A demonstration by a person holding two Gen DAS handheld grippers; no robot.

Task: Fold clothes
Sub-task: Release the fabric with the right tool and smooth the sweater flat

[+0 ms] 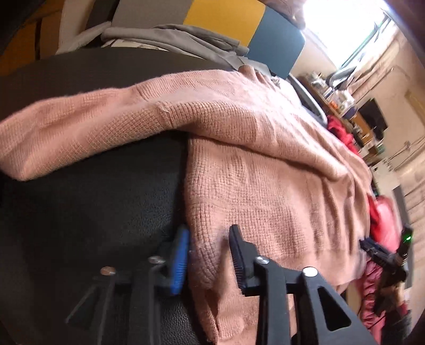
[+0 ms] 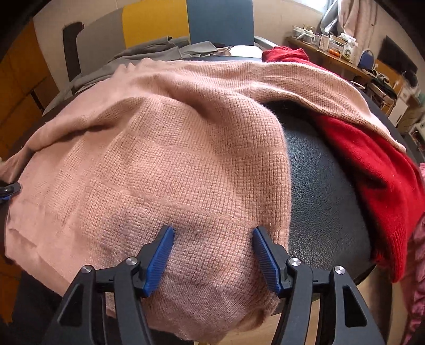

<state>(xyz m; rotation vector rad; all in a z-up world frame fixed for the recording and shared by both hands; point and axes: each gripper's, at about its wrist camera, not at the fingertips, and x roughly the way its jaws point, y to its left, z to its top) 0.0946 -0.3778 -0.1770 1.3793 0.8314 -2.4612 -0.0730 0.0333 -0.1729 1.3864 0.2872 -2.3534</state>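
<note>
Two hand-held grippers are working at the near hem of a pink knitted sweater (image 2: pixel 164 159), which is lying spread over a black leather-textured surface (image 2: pixel 326 201), its hem hanging over the near edge. The left hand-held gripper (image 1: pixel 209 254) is sitting at the sweater's left hem corner with its jaws drawn close together and a thick roll of the knit's side edge lying between them; its blue pad (image 1: pixel 179 262) is touching that fold from the outside, while the other finger is lying on top of the knit, so the grip looks like a pinch on the sweater's corner. The right hand-held gripper (image 2: pixel 212 254) is hovering at the sweater's right hem corner with its jaws standing well apart; the knit is lying in the gap between them, and the blue pads (image 2: pixel 159 261) are not pressing on it. In the left wrist view one sleeve of the sweater is stretching out leftward across the bare surface. To the right of the sweater a red knitted garment (image 2: pixel 372 191) is lying on the same surface, partly covered by the sweater's other sleeve. Beyond the sweater's far edge grey clothes (image 2: pixel 159 50) are piling up beside a blue chair back (image 2: pixel 220 21).
</note>
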